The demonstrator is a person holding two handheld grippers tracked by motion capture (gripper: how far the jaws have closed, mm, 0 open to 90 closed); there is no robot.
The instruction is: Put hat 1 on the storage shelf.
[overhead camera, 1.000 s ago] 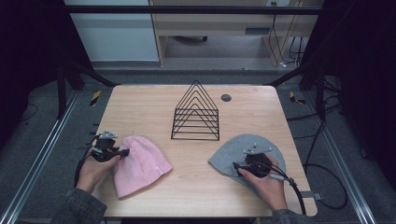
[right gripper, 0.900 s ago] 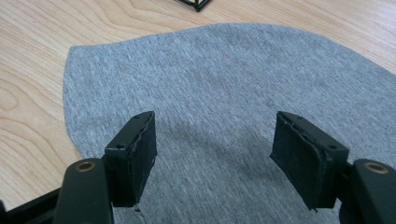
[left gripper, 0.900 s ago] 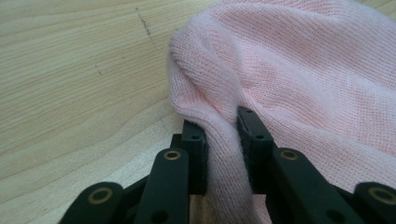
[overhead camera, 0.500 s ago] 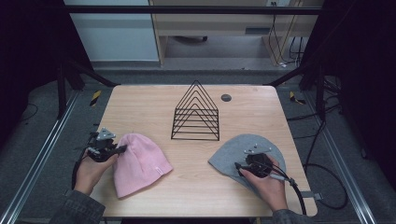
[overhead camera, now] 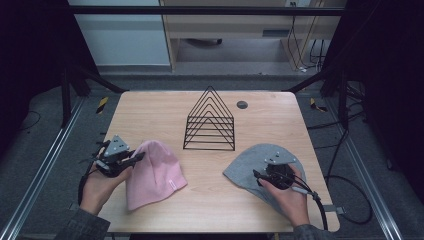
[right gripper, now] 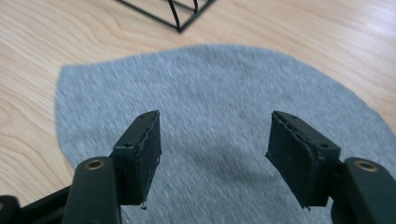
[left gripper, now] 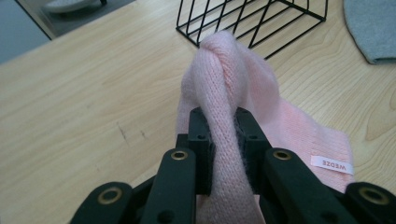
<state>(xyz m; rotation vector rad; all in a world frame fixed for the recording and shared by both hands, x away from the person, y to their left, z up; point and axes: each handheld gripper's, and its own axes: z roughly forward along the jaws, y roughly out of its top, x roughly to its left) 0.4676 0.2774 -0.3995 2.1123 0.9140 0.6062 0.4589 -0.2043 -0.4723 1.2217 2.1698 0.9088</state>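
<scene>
Left gripper view: pink knit beanie (left gripper: 261, 116), ribbed wool w/ a small white label reading WEDZE at its hem, is bunched into a raised fold, and the left gripper (left gripper: 223, 135) has its fingers (left gripper: 198, 140) clamped tight on that fold; they have just been closing on it. High view: same beanie (overhead camera: 152, 172) lies at the near left of the wooden surface (overhead camera: 150, 110), its left edge lifted off the wood where the left gripper (overhead camera: 131, 159) pinches it. Vs. a sec ago, that edge sits higher and the left hand has come up w/ it; rest of the beanie is still flat.

Grey beanie (overhead camera: 255, 167) lies flat at near right, smooth knit, no fold. Right gripper (overhead camera: 261, 177) sits over it, unmoved; in the right gripper view its fingers (right gripper: 142, 149) stand fairly wide apart above the grey fabric (right gripper: 210, 107), nothing pinched.

Black wire rack (overhead camera: 210, 121), triangular, stands mid-surface, btw. and beyond the two beanies.
</scene>
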